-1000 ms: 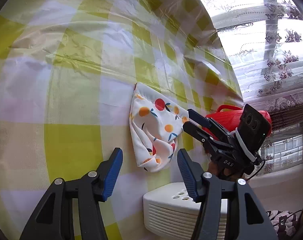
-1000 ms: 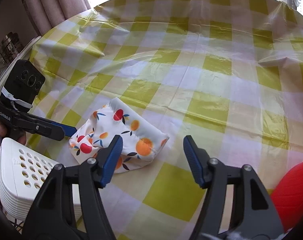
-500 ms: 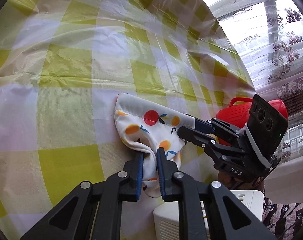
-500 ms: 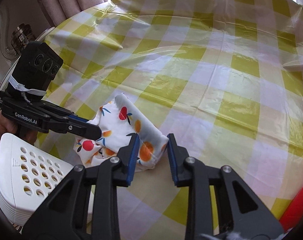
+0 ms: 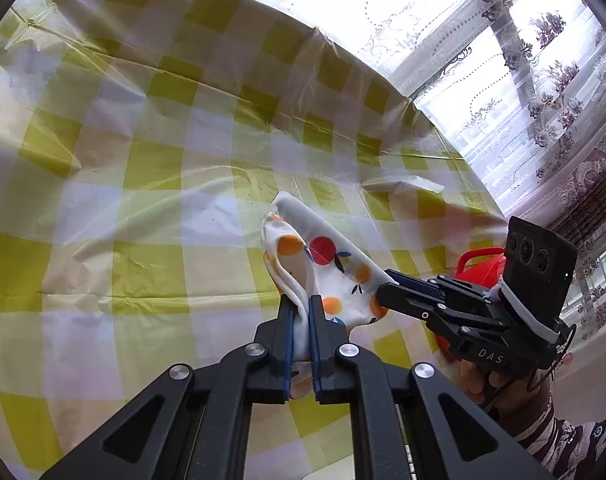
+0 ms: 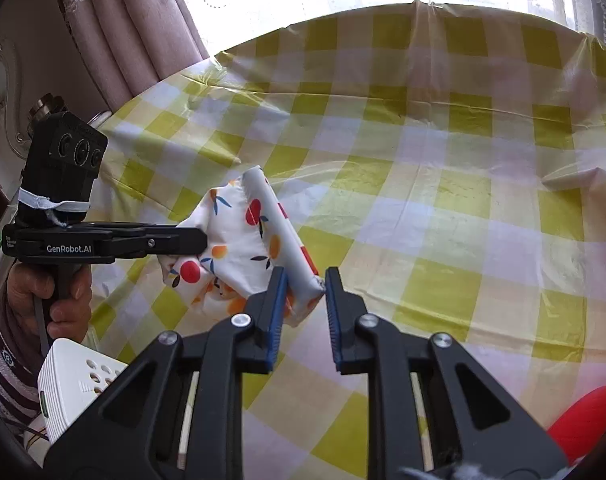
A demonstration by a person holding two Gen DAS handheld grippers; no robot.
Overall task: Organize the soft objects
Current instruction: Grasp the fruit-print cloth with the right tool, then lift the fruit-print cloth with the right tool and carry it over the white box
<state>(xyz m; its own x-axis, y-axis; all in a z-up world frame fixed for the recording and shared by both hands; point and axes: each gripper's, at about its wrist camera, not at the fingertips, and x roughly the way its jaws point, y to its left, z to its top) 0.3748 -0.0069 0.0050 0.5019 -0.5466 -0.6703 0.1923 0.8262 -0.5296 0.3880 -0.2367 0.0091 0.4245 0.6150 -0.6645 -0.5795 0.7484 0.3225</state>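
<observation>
1. Hanging just above the tablecloth [image 6: 443,200], the fruit-print cloth [image 6: 259,232] is slung between both grippers.
2. L gripper [image 5: 299,312] is pressed tight on one bunched corner.
3. R gripper [image 6: 303,296] jaws are closing on the opposite folded edge, cloth between them.
4. Risk: R bite looks shallow, so the edge could slip out & the cloth swing or drop.
5. White basket [image 6: 75,380] sits near the L hand [image 6: 51,296].

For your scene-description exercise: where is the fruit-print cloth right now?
In both wrist views the fruit-print cloth is mid-frame, raised above the yellow checked tablecloth, between the left gripper and right gripper, both gripping it.
</observation>
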